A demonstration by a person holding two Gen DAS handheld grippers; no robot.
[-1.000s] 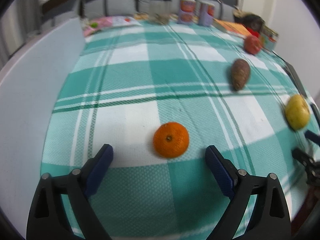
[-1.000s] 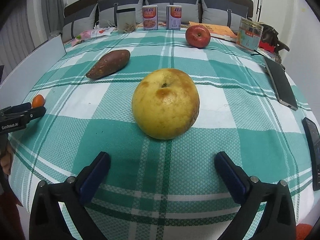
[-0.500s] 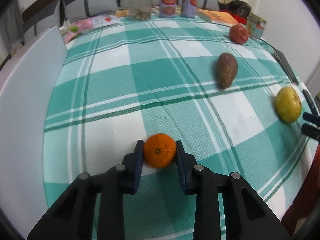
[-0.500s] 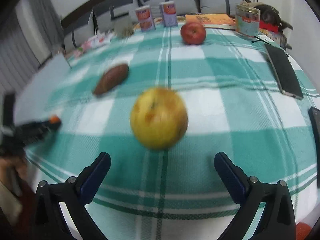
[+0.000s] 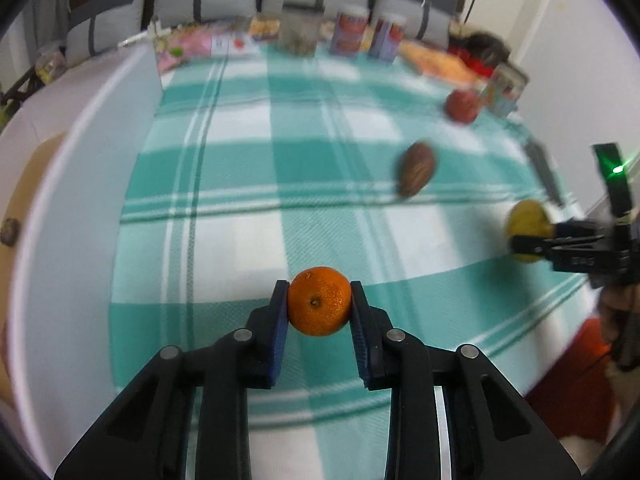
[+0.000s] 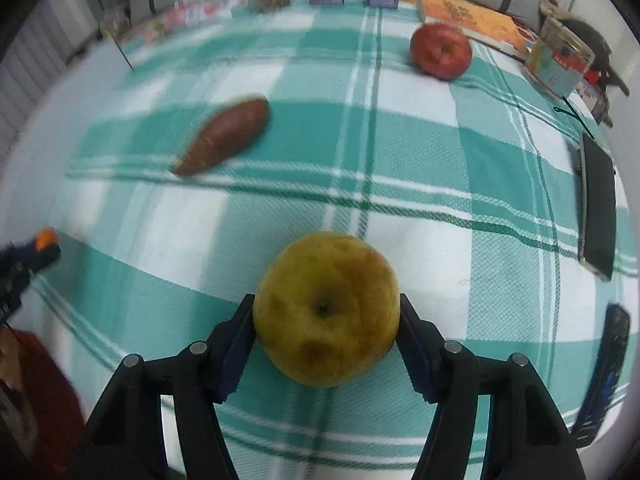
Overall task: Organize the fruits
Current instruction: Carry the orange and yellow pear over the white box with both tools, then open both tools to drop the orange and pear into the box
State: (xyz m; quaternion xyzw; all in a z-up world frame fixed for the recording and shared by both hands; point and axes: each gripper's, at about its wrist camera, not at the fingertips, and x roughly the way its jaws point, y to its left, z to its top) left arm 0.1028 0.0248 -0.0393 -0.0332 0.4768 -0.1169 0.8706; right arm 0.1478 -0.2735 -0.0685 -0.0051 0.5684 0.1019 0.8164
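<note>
Both grippers closed since last second: our left gripper point(image 5: 319, 304) clamps mandarin point(image 5: 319, 301) between pads; right gripper point(image 6: 326, 320) clamps yellow apple point(image 6: 326, 308), stem end facing us.

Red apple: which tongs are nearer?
Right. The right tongs, shut on the yellow apple, sit nearer the red apple; the left tongs hold the orange at the table's far side.

Tablecloth point(image 6: 420, 152) is showing a teal-and-white plaid with thin dark green lines. Orange mandarin point(image 5: 319, 301) is sitting between blue pads point(image 5: 280, 320). Apple point(image 6: 327, 308) is showing yellow with brown blotches. Second apple point(image 6: 441, 51) red; sweet potato point(image 6: 224, 135) reddish-brown.
</note>
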